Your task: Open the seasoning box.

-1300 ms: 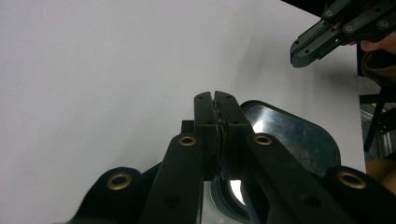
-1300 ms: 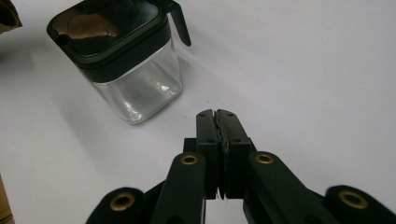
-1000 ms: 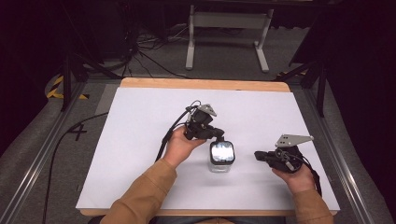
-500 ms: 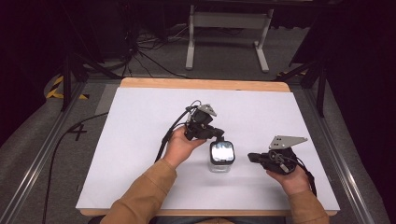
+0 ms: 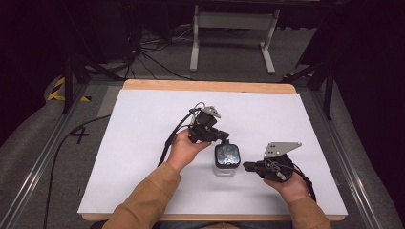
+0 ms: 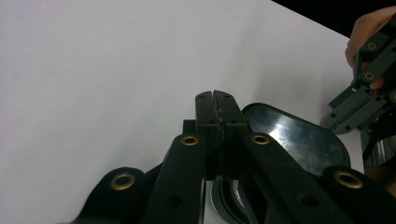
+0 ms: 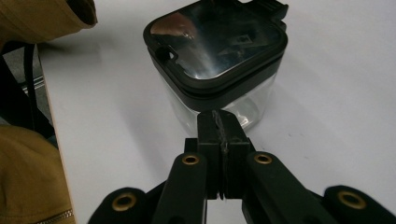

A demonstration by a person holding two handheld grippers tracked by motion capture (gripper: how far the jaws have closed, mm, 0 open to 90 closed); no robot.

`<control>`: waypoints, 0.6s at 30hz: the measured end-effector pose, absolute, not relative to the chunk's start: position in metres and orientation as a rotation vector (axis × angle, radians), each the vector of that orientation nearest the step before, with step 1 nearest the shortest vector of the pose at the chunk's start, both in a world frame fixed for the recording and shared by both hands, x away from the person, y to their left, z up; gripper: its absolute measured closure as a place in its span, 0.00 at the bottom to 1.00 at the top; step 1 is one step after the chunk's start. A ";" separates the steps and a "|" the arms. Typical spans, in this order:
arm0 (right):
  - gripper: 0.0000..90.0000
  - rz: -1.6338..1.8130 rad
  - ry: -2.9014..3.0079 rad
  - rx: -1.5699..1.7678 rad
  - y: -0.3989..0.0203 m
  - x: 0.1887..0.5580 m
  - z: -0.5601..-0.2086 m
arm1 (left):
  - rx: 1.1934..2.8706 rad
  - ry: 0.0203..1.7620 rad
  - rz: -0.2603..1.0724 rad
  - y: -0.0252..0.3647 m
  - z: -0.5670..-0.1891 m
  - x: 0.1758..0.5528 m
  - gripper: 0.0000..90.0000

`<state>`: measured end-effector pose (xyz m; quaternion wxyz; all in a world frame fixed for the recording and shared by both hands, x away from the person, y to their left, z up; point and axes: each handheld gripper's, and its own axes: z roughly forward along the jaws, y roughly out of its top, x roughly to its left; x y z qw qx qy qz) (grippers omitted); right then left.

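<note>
Container of clear plastic, square, with a black-rimmed glossy lid [image 5: 227, 159], stands upright on the white table sheet [image 5: 143, 138], slightly right of the middle and toward the near edge. The left gripper [image 5: 224, 140] sits just beyond the container's far-left side, its tips at the lid's rim; in the left gripper view its two black jaws are pressed together with nothing between them, right beside the lid's edge [image 6: 299, 135]. The right gripper [image 5: 248, 166] lies just to the container's right, close to its side but apart from it. Its jaws have just been closing and now meet flat, empty, pointing at the container's clear wall [image 7: 243, 109] in the right gripper view. A tan sleeve [image 7: 28, 177] fills that view's near left.
</note>
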<state>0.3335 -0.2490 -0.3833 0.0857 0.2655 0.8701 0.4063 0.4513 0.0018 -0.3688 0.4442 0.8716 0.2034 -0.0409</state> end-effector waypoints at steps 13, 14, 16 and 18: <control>0.99 1.263 2.596 0.766 -0.239 0.331 -0.382 | 2.162 0.511 -0.112 0.003 -0.369 0.452 1.00; 0.99 1.268 2.598 0.767 -0.238 0.331 -0.382 | 2.157 0.512 -0.115 0.003 -0.369 0.452 1.00; 0.99 1.268 2.598 0.760 -0.237 0.331 -0.382 | 2.162 0.513 -0.111 0.003 -0.369 0.452 1.00; 0.99 1.270 2.597 0.758 -0.237 0.331 -0.381 | 2.160 0.513 -0.102 0.002 -0.369 0.451 1.00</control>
